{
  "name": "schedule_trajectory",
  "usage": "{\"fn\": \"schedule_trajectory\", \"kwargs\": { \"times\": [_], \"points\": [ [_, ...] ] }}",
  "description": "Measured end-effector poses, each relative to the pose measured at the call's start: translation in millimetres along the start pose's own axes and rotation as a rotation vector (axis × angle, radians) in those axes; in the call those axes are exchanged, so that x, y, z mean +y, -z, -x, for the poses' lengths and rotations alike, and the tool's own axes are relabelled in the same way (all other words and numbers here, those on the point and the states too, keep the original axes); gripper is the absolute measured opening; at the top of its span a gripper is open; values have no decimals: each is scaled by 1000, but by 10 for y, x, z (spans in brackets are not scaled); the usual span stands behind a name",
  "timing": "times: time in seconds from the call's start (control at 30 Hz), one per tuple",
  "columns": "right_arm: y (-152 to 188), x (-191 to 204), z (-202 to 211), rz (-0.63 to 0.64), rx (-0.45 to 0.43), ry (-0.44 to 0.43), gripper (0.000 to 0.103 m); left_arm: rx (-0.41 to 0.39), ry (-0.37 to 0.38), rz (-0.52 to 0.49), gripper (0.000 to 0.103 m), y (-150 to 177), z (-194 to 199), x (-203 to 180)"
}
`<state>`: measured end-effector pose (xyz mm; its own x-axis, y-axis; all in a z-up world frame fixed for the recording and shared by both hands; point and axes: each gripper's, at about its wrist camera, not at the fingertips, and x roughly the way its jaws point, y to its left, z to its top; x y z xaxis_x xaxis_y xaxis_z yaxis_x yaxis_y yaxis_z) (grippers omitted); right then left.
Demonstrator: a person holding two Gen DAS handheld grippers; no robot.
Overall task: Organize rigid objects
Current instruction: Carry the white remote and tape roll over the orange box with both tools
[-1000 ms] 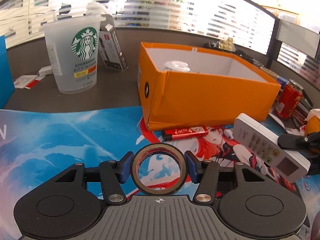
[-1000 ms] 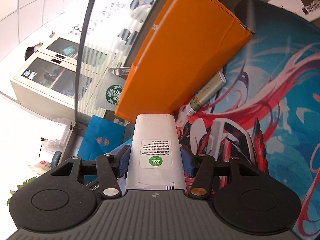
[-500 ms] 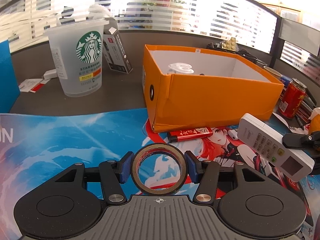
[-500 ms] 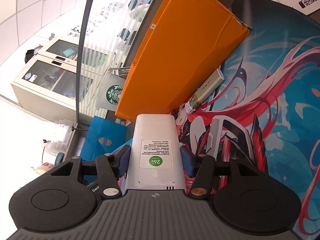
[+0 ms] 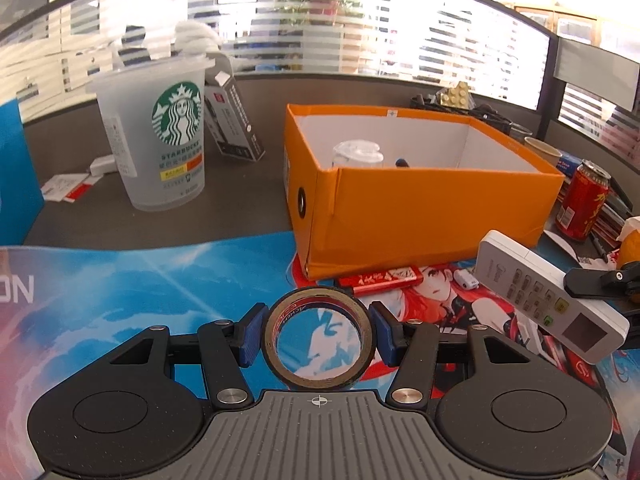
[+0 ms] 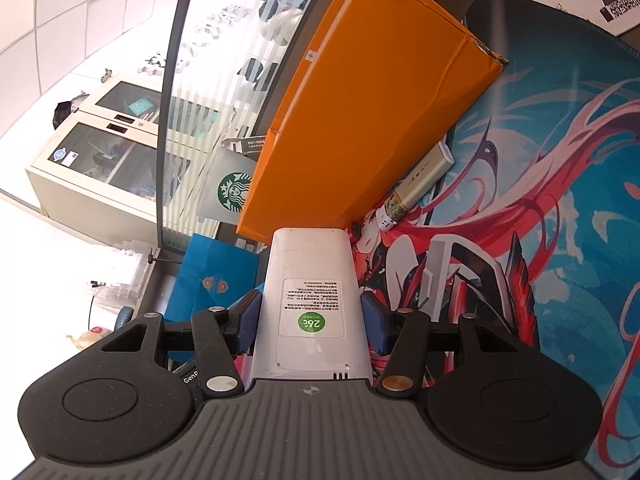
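Note:
My left gripper [image 5: 318, 338] is shut on a brown tape roll [image 5: 318, 376], held above the printed mat in front of an open orange box [image 5: 420, 208]. A clear lidded cup [image 5: 357, 154] stands inside the box. My right gripper [image 6: 311, 322] is shut on a white remote control [image 6: 312, 300], label side towards the camera; it also shows in the left wrist view [image 5: 548, 296] at the right, held in the air near the box's front corner. The box fills the upper middle of the right wrist view [image 6: 360, 120].
A red flat pack [image 5: 380, 280] and a small white item [image 5: 466, 279] lie on the mat against the box front. A Starbucks cup [image 5: 160, 140] and a dark carton [image 5: 232, 124] stand back left. A red can [image 5: 582, 200] stands right of the box.
Both grippers have risen a little with their loads, so more of the box's inside shows. The left gripper has come closer to the box. Grips are unchanged.

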<state>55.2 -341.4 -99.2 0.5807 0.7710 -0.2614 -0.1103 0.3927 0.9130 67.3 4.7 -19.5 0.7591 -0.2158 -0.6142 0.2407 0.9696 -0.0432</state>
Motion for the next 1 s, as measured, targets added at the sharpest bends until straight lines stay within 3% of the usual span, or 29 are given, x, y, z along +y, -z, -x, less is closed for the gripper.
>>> {"fn": "schedule_trajectory", "kwargs": {
  "times": [0.7,1.0],
  "points": [
    [-232,341,-65,40,-46,-62,50,-93,12,-61,53,-501,183,-159],
    [-293,373,-69,38,-60,-67,50,-95,27,-77,53,-664,132,-238]
  ]
}}
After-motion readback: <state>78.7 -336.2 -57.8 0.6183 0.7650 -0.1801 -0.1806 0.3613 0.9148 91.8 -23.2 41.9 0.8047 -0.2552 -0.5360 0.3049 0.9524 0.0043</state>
